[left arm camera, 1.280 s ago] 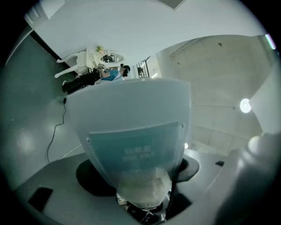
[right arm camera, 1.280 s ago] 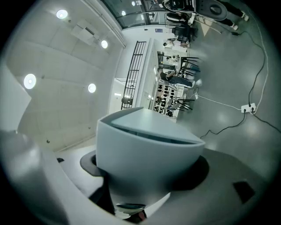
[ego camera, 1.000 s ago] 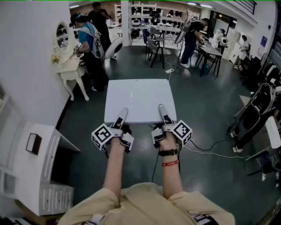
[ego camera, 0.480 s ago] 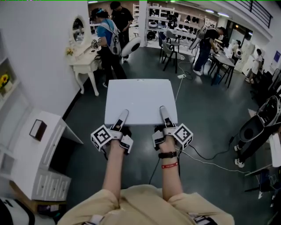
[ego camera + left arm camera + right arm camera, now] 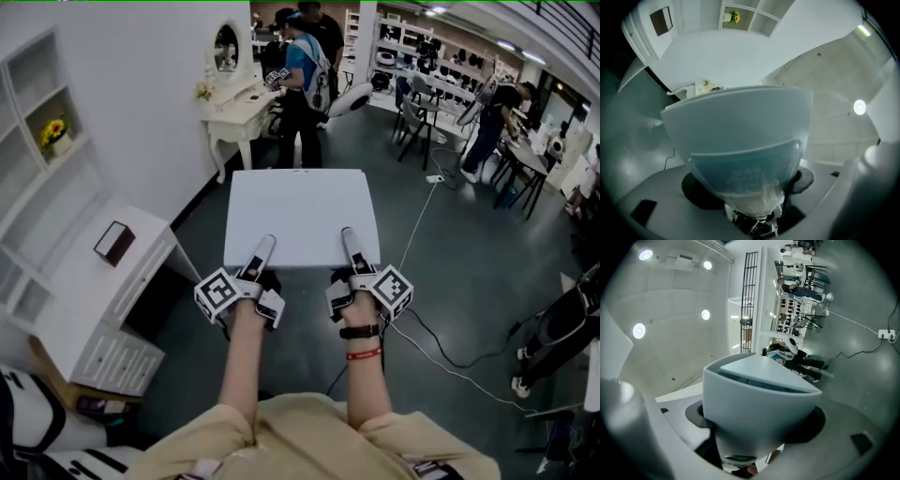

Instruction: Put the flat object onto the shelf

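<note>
Done: the flat white rectangular panel (image 5: 300,211) is off any support and held up in both grippers, so the pick-up looks finished.
Left to do: bring it to the shelf, set it down, let go.
Left gripper: the left gripper (image 5: 259,251) is clamped on the panel's near edge, one finger over the top, one beneath.
Right gripper: the right gripper (image 5: 348,244) is clamped the same way, further right on that edge.
Panel: level in the air above the dark floor (image 5: 450,281), reaching away from both grippers.
Shelf: the white shelf unit with open compartments (image 5: 42,178) stands well apart at the left, untouched.
</note>
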Motion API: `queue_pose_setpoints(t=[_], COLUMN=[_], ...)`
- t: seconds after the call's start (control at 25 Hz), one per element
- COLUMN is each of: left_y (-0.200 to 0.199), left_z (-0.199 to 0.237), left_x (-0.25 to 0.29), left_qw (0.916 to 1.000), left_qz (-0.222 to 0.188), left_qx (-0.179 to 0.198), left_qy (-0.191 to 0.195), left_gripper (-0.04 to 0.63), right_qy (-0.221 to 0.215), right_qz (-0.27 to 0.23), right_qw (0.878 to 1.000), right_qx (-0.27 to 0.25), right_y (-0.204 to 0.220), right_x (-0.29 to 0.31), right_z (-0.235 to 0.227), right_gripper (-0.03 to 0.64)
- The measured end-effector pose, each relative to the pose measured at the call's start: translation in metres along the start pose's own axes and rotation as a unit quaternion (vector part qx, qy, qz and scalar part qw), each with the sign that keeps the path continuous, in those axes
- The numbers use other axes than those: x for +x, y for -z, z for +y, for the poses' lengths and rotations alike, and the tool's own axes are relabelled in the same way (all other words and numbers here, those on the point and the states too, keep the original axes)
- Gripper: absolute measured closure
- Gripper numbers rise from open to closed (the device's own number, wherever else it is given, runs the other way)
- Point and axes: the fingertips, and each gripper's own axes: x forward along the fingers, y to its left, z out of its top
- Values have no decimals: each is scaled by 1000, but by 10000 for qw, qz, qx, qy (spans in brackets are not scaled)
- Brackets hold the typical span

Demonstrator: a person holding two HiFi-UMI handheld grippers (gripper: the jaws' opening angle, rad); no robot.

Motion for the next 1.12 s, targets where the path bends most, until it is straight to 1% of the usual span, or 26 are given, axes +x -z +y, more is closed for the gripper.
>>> queue_pose_setpoints(t=[0.12,0.24,0.36,0.44,0.52,0.64,0.8,1.0,1.12], left_y=[-25,-52,-80,-103,-124,-150,-177,-207,-225], left_z=[3,5,6,5,4,4,-1,-12,-16], left_x=[-23,-50,-82,-108,-136,-177,-228,-292,-331], left_qw=[9993,9968,9920,9866,9800,9702,9539,9299,9124], left_qz=[-371,-759,-1185,-1526,-1858,-2237,-2770,-3413,-3789], left_qx=[65,184,287,344,429,551,688,850,931], left_qy=[-82,-178,-337,-466,-566,-755,-931,-1076,-1235], left_gripper=[254,255,255,255,255,255,255,255,255], right_qy=[-86,-218,-337,-489,-547,-611,-831,-1000,-1070], right_qz=[322,744,1181,1501,1839,2253,2746,3424,3754], right_qw=[9994,9968,9921,9868,9802,9708,9552,9302,9159], right_qx=[117,195,250,372,486,559,722,862,938], right_y=[31,66,104,137,173,221,280,357,401], right_x=[19,39,60,76,87,99,109,117,121], right_z=[3,9,18,28,36,46,63,89,104], right_gripper=[227,227,227,227,227,227,227,227,227])
